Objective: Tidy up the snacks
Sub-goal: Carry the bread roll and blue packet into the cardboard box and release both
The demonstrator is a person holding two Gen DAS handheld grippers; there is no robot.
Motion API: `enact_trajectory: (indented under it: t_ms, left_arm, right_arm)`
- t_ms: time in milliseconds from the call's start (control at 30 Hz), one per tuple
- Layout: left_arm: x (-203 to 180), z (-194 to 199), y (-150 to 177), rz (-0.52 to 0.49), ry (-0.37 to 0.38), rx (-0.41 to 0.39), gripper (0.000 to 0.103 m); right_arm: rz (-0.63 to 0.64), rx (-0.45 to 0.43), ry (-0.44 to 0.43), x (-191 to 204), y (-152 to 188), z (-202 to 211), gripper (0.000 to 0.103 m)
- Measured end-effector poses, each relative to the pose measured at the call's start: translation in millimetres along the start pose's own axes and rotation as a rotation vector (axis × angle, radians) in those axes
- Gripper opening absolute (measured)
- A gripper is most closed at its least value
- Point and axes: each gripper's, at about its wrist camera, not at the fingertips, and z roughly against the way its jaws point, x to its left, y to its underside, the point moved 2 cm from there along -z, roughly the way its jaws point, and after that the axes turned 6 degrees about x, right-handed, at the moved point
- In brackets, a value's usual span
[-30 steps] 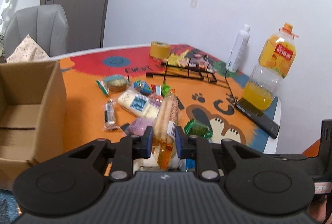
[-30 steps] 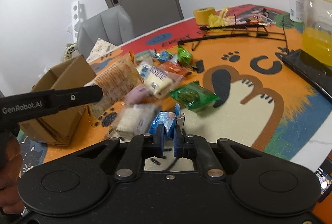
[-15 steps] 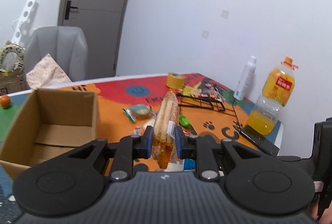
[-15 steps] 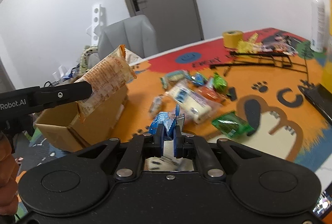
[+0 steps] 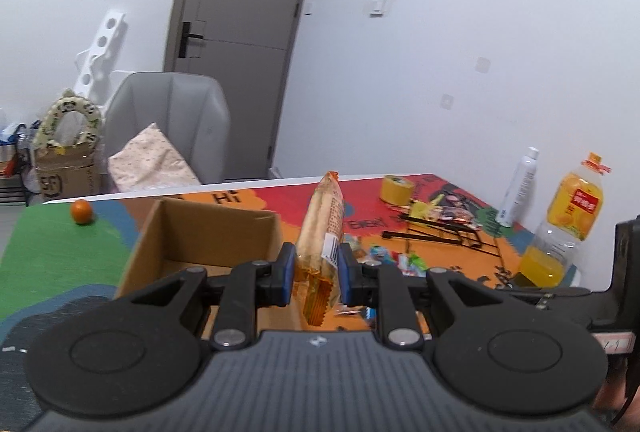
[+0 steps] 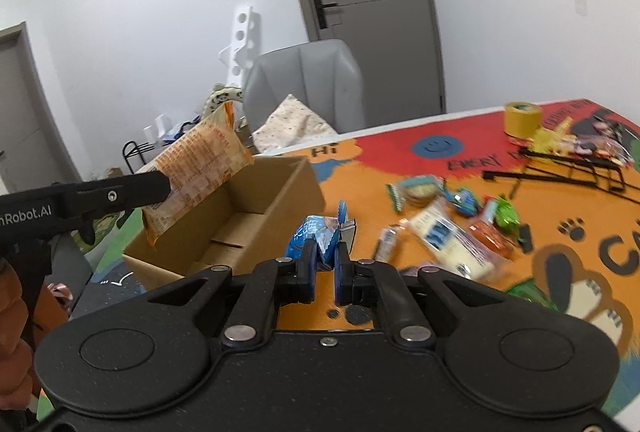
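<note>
Home setting, prob. a kid's playroom or living rm. Bright cartoon play mat (image 6: 460,200) w/ smiley, paw prints and a "Hi" covers the surface. Grey padded armchair (image 5: 168,124) holds a dotted cushion (image 5: 148,164) by a grey interior door (image 5: 240,44) w/ black lever handle; plain white walls w/ a light switch (image 5: 378,5). Household clutter about: cardboard box (image 5: 66,178) w/ a padded kids' toilet seat (image 5: 68,124) on top, orange juice bottle (image 5: 568,220), white spray can (image 5: 518,188), tape roll (image 5: 397,189), loose mandarin (image 5: 82,212).
</note>
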Motion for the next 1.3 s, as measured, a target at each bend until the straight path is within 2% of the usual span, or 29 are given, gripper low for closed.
enact_trajectory:
  t_ms: [367, 833, 1300]
  left_arm:
    - [34.8, 7.0, -11.3, 0.014, -0.084, 0.017, 0.021]
    - [72.3, -33.2, -21.5, 0.012, -0.141, 0.135, 0.021]
    - [90.8, -76.1, -24.2, 0.015, -0.123, 0.176, 0.021]
  right_arm:
    - [0.088, 0.004, -0.061, 33.4, -32.1, -14.8, 0.007]
    - [0.158, 0.076, -0.107, 68.3, -55.0, -54.6, 0.007]
    - [0.172, 0.138, -0.08, 77.8, -62.1, -86.9, 0.007]
